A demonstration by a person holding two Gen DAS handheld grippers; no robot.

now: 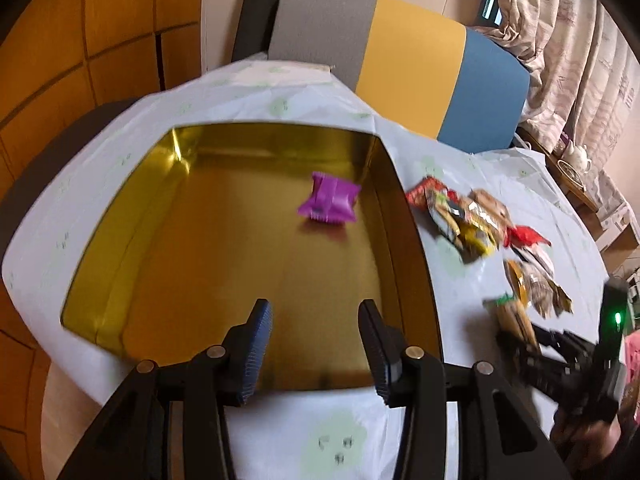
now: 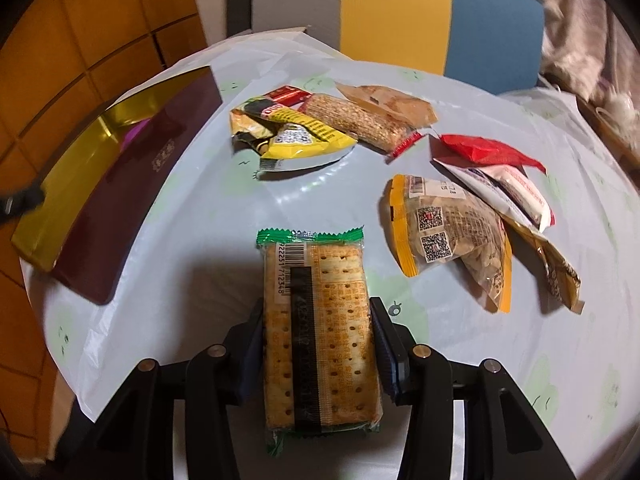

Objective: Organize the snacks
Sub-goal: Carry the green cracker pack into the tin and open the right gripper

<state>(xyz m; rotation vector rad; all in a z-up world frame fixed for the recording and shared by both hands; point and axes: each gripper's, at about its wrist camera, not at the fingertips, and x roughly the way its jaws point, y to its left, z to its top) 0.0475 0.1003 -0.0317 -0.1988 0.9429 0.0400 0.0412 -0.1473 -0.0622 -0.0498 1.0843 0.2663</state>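
1. Crackers first: the cracker packet (image 2: pixel 320 332) sits clamped between the pads of the right claw (image 2: pixel 318 350), pinched across its narrow width. Its long axis runs straight out along the fingers, the green crimped end with the barcode pointing away from the claw and the other end tucked back toward the hand.

2. Left claw (image 1: pixel 316 354), by contrast, is released and holds nothing; its jaws stand apart over the near edge of the gold tin (image 1: pixel 120 240), with only bare gold floor between them.

3. Further ahead of the left claw, toward the tin's far right corner, lies one purple candy (image 1: pixel 330 204), already put away.

4. Beyond the right claw's fingertips, loose on the pale tablecloth (image 2: pixel 200 280), wait the other snacks: a yellow-edged packet (image 2: pixel 448 236) just ahead and to the right, a red and white wrapper (image 2: pixel 496 160) past it, and a yellow bag (image 2: pixel 296 140) with a sesame bar (image 2: pixel 360 122) farthest off.

5. To the right claw's far left stands the tin's dark red outer wall (image 2: pixel 132 200).

6. The step in hand looks like carrying the crackers to the tin. I'd judge the next move calls for swinging left over that wall and keeping the packet's length in line with the tin's open floor before letting go.
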